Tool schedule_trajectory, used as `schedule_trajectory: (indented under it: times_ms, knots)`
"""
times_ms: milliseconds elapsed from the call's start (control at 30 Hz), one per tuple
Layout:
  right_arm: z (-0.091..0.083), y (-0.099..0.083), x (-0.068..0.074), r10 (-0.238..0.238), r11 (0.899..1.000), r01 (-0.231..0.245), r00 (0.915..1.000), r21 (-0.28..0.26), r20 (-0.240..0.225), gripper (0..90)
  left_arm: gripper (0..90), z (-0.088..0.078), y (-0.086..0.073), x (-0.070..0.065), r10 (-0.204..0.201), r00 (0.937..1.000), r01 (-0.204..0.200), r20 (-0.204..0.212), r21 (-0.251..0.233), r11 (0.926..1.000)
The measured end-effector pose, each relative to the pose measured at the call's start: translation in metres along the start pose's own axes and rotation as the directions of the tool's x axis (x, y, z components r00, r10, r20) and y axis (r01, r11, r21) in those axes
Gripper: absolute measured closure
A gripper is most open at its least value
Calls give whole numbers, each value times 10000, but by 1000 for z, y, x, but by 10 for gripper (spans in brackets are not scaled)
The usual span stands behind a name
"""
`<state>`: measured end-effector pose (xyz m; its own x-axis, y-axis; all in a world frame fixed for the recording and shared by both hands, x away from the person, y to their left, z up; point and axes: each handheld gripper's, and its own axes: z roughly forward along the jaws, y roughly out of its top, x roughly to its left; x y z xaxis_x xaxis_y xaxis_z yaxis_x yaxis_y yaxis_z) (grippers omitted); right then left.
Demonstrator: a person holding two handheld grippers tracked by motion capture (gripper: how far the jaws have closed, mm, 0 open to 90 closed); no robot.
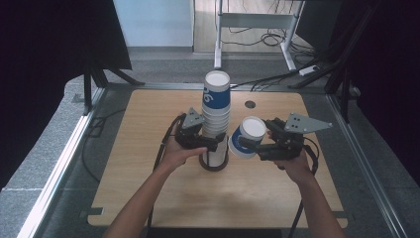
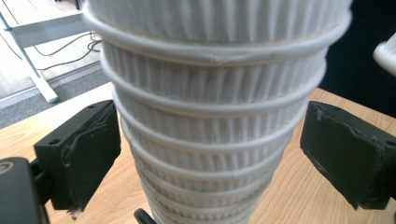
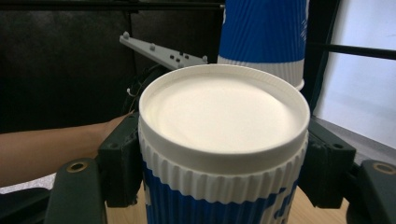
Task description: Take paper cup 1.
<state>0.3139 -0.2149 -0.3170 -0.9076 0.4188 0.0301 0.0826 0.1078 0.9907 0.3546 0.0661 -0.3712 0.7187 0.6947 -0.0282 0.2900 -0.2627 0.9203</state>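
Note:
A tall stack of upturned ribbed white paper cups (image 1: 216, 114) stands at the table's middle, topped by a blue-printed cup, its foot in a black ring (image 1: 214, 166). My left gripper (image 1: 214, 144) straddles the lower stack (image 2: 210, 140); its pads (image 2: 84, 154) stand just off the ribs on both sides, open. My right gripper (image 1: 245, 145) hovers right of the stack, shut on a blue and white cup (image 1: 247, 135) tilted on its side. In the right gripper view that cup's white base (image 3: 224, 116) faces the camera, and the stack's blue cup (image 3: 264, 32) rises behind it.
The wooden table (image 1: 148, 173) has a round hole (image 1: 250, 104) behind the stack. Metal rails (image 1: 59, 163) run along both sides. Cables (image 1: 277, 37) and white desk legs (image 1: 218, 44) lie on the floor beyond the far edge.

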Motion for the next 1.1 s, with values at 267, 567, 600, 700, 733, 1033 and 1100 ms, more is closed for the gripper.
schedule_trajectory:
  times_ms: [267,567,600,700,733,1033,1100]
  knots:
    - [0,-13,6,123,9999,-123,9998,-38,-143,277,61,-13,-10,-1,29,10000,-30,-38,-202,9998]
    - [0,-34,14,140,9998,-139,9998,127,-128,277,82,-30,-34,-8,-96,9999,92,-65,-529,9986]
    - [0,-37,15,153,9998,-152,9998,154,-113,277,88,-32,-37,-8,-107,9999,102,-83,-558,9984]
    - [0,-44,17,201,9995,-197,9996,235,-174,277,93,-36,-43,-9,-195,9997,189,-112,-557,9983]
    - [0,-47,18,228,9995,-224,9996,243,-172,277,93,-38,-46,-9,-227,9997,220,-127,-530,9984]
    - [5,-67,25,438,9984,-427,9985,363,-318,277,113,-54,-73,-12,-638,9979,644,106,-663,9957]
    - [7,-71,26,482,9981,-469,9983,388,-334,277,115,-57,-79,-13,-733,9972,742,156,-694,9948]
